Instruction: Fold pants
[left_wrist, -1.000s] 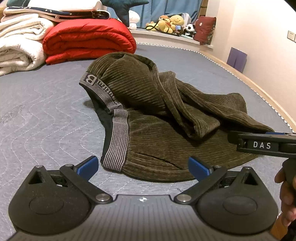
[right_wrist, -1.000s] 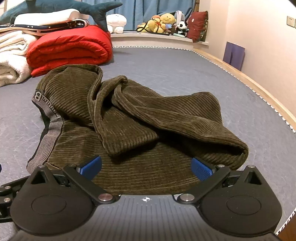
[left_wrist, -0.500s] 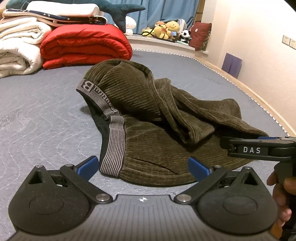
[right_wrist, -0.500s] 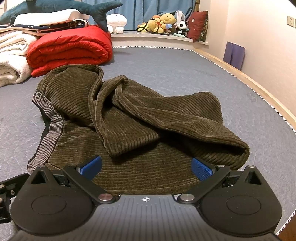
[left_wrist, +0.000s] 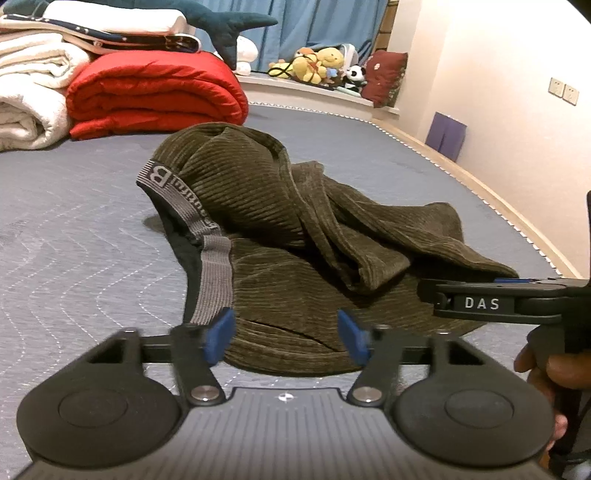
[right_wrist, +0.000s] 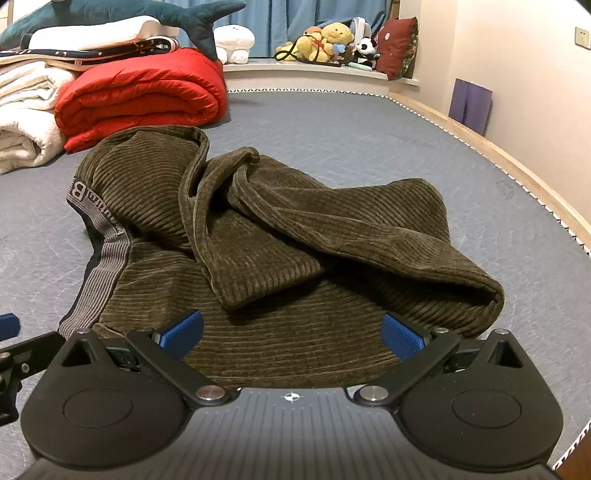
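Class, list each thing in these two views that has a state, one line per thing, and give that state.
pants: crumpled in a heap on the bed, not folded
waistband: grey, twisted along the heap's left side
left gripper: closing around the near edge of the pants, pads not yet pressing
right gripper: open, empty, over the near edge of the pants
red quilt: folded
white blanket: folded, stacked
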